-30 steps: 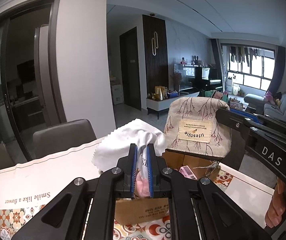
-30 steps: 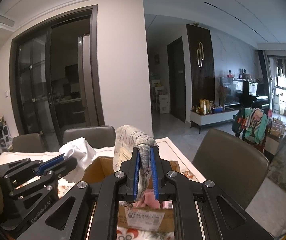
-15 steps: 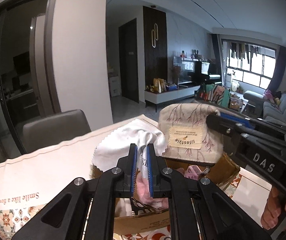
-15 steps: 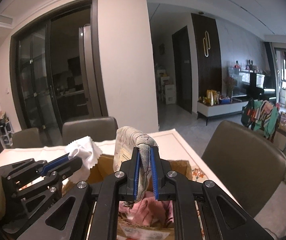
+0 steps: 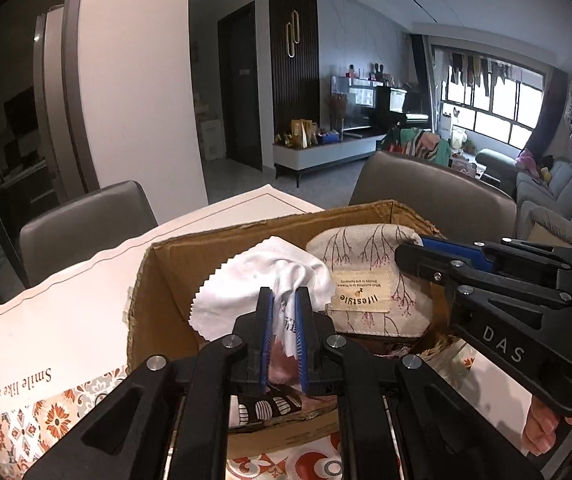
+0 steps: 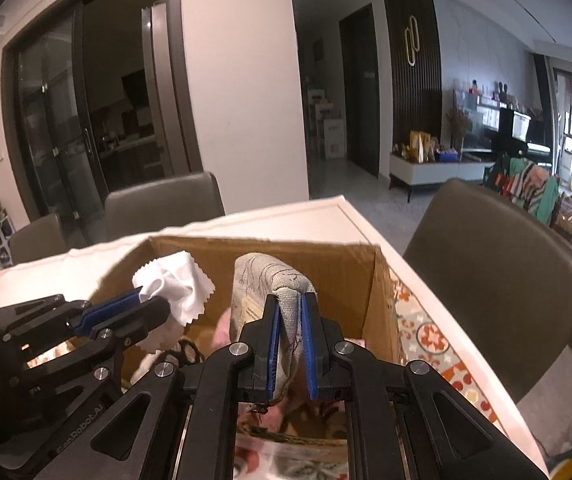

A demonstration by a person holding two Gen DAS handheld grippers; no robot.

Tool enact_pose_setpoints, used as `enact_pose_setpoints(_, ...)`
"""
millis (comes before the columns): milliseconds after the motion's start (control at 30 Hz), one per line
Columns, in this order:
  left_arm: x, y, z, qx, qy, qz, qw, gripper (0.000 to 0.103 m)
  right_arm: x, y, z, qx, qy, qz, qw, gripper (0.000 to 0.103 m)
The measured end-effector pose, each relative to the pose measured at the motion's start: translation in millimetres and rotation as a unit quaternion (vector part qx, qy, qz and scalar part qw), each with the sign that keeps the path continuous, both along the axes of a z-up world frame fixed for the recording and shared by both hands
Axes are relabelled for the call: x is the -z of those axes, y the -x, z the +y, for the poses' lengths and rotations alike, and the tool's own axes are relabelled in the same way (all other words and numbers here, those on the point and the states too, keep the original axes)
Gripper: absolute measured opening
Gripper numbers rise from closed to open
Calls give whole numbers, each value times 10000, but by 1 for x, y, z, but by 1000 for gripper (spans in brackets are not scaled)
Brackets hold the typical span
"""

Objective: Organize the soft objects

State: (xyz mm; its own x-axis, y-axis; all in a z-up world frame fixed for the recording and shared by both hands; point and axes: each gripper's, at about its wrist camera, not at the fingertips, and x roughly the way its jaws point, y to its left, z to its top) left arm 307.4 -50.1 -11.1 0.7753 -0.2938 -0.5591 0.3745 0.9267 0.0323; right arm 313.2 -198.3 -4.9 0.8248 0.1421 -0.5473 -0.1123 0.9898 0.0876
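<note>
Both grippers' loads hide the box [image 5: 165, 272] floor (mostly).

left tool [image 5: 283, 300]: blue-padded fingers nearly together, pinched on material, pointing forward and slightly down. right tool [image 6: 290, 308]: fingers likewise pinched shut on material, angled slightly down. both tools close side by side, right ahead of left. bare fingertips [image 5: 542, 436] on right tool's handle.

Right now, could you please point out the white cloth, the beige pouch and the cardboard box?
white cloth [image 5: 245, 280]: left wrist view, its bunched middle.
beige pouch [image 5: 362, 256]: left wrist view, printed face above the label.
cardboard box [image 6: 338, 268]: right wrist view, inner far wall.
</note>
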Motion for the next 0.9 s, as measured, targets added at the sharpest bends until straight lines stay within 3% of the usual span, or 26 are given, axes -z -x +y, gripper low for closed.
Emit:
enact_pose_setpoints(167,0,2,-1,-8,-33,39,10000,32,2,0,-2,31,1,146,9999,17)
enact_pose_setpoints(233,-2,0,-1,-43,-53,15,10000,40,-1,-2,-3,48,6,139,9999,33)
enact_pose_setpoints(267,-3,2,-1,-84,-83,-12,9999,43,-2,-1,-4,71,11,118,9999,36)
enact_pose_setpoints(467,-11,16,7,-305,-48,-18,9995,46,-15,12,-4,232,153,-3,9996,40)
enact_pose_setpoints(600,-17,33,15,-471,12,-65,9989,51,-23,28,-1,343,263,-98,9990,50)
enact_pose_setpoints(900,-48,84,23,-683,127,-344,9970,55,-40,74,0,452,204,-148,9987,50)
